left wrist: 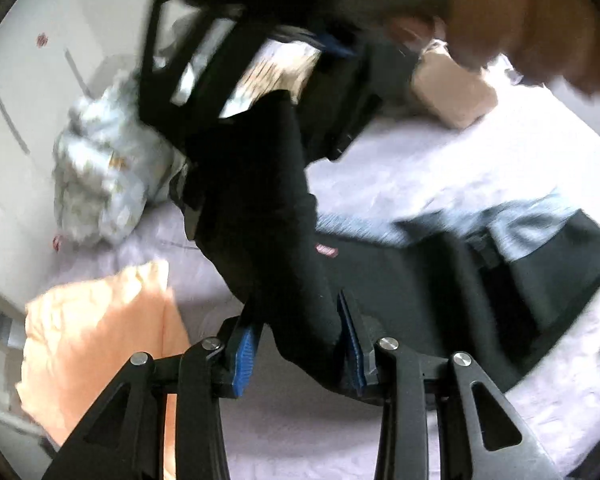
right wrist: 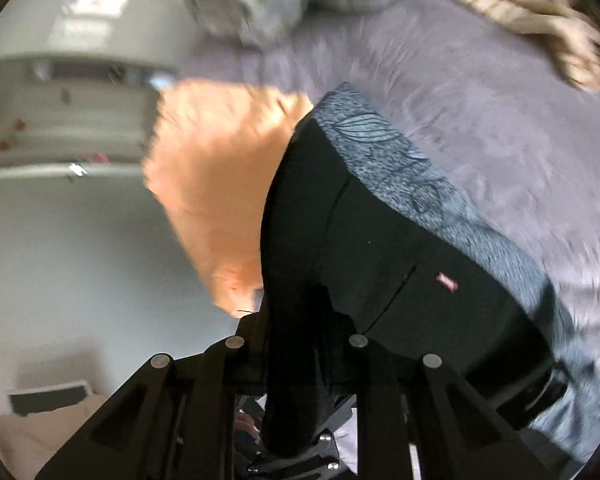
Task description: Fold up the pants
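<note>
Gripping black pants [left wrist: 268,208] in both claws: left claw [left wrist: 300,354] pinches leg cloth, right claw [right wrist: 296,376] clamped on fabric. Pants mid-frame, part lifted off bed [left wrist: 440,152]. Fold barely begun; flattening, stacking remain.

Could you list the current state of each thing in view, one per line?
Black pants: partly lifted off the bed, gripped at two places.
Left gripper: shut on the pants.
Right gripper: shut on the pants.
Orange pillow: lying on the bed.
Bed sheet: spread, wrinkled.
</note>
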